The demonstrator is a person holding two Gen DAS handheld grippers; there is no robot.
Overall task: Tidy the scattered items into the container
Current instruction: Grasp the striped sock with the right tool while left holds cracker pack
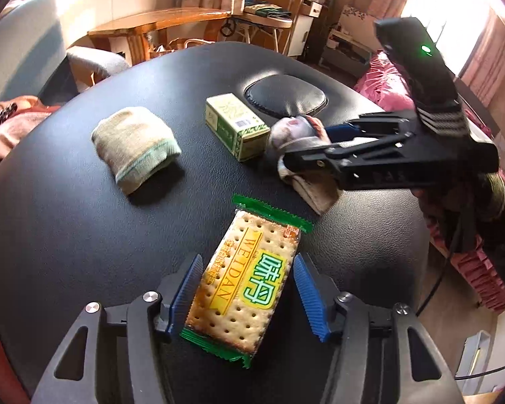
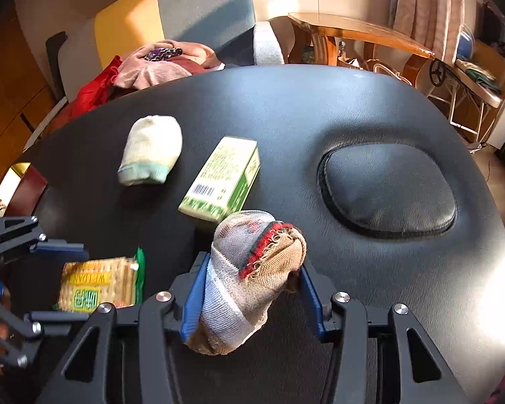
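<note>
I am clamping my right gripper (image 2: 252, 286) on one rolled grey-and-tan sock (image 2: 249, 276) at lower centre; my left gripper (image 1: 245, 298), fingers apart, is straddling one green-wrapped cracker packet (image 1: 249, 276). One pale rolled sock (image 1: 134, 144) and one green cardboard box (image 1: 237, 126) are lying mid-frame on the black padded table (image 1: 67, 235). Only the left view is showing the packet sharply.

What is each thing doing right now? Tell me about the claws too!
Left claw: open, straddling the cracker packet.
Cracker packet: sealed, flat on the table.
Right claw: shut on the rolled sock.
Rolled sock: gripped, fraying at the end.
Green box: closed, lying on its side.
Pale sock bundle: rolled up, untouched.
</note>
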